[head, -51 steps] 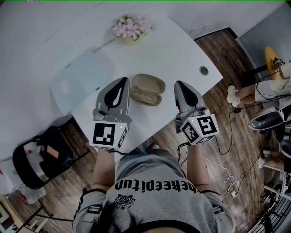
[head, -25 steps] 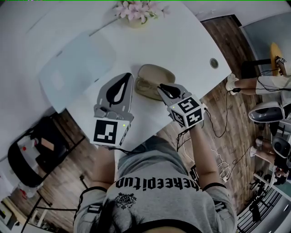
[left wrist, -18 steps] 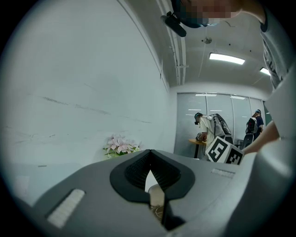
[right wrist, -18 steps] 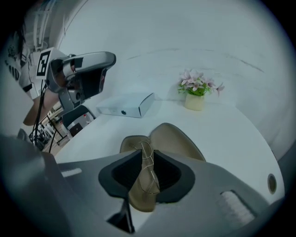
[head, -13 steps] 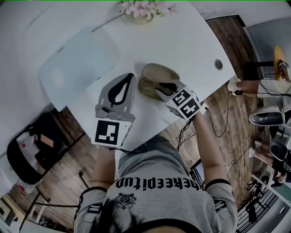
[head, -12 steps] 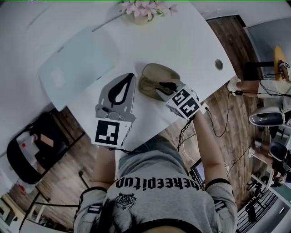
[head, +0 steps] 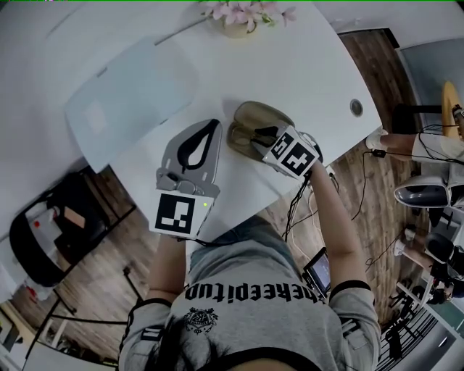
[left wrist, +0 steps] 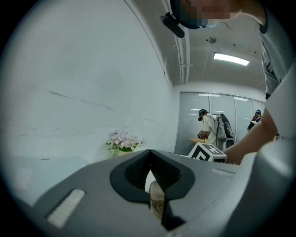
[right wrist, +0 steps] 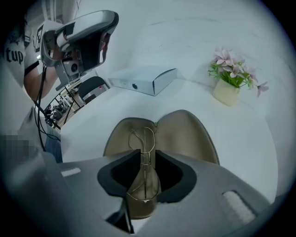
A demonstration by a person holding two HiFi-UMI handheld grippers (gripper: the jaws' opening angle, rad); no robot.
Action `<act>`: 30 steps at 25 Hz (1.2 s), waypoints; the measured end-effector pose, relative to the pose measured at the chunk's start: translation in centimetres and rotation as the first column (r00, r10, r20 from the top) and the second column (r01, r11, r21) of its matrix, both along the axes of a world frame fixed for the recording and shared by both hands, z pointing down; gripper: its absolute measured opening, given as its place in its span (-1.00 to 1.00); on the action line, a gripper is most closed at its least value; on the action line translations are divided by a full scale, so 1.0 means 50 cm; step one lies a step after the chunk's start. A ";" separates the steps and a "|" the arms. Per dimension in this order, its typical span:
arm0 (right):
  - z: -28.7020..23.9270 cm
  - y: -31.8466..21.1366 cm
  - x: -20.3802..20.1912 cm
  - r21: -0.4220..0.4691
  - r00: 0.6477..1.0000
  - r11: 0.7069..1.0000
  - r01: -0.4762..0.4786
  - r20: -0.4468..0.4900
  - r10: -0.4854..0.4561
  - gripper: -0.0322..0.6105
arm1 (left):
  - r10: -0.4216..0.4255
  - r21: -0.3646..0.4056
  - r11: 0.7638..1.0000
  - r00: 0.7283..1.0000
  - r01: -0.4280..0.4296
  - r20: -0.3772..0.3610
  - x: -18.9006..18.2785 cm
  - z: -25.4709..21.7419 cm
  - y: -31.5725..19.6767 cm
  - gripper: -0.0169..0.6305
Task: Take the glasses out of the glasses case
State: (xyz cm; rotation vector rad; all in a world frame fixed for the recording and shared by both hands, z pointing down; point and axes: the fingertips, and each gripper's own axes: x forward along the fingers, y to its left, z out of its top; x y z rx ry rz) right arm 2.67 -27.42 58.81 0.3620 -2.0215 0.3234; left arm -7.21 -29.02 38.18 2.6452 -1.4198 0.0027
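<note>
Surface: a white counter (head: 312,65), with wood floor (head: 94,275) past its near edge.
Glasses: thin wire glasses (right wrist: 144,139) lie inside the open tan glasses case (right wrist: 185,134), close to the counter's near edge.
Right jaws: my right gripper (right wrist: 147,157) reaches into the case, jaws narrowed onto the middle of the glasses.
Left jaws: my left gripper (head: 212,127) sits just beside the case, jaws together.
Farther out: a pale flat box (head: 130,94) and pink flowers (head: 243,11).

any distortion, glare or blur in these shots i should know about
Head view: fisheye bends the table edge; dim but sharp. Left gripper view: round black vignette, the ceiling light glares, a mosaic patch is laid over the top. Right gripper view: same vignette; the glasses and case at the right tongs are sharp.
</note>
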 end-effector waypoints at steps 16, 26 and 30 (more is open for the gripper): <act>0.010 0.010 -0.006 -0.064 0.999 0.997 0.047 0.027 -0.045 -0.88 | -0.017 -0.004 1.000 1.000 0.017 -0.005 -0.004 0.004 -0.006 -0.89; -0.052 -0.004 0.008 0.107 0.983 0.988 -0.114 0.159 0.096 -0.89 | -0.028 0.004 1.000 1.000 0.028 0.011 0.002 -0.006 0.004 -0.89; -0.076 -0.002 0.012 0.144 0.972 0.978 -0.153 0.202 0.122 -0.89 | -0.032 0.014 0.999 0.999 0.032 0.014 0.010 -0.014 0.010 -0.89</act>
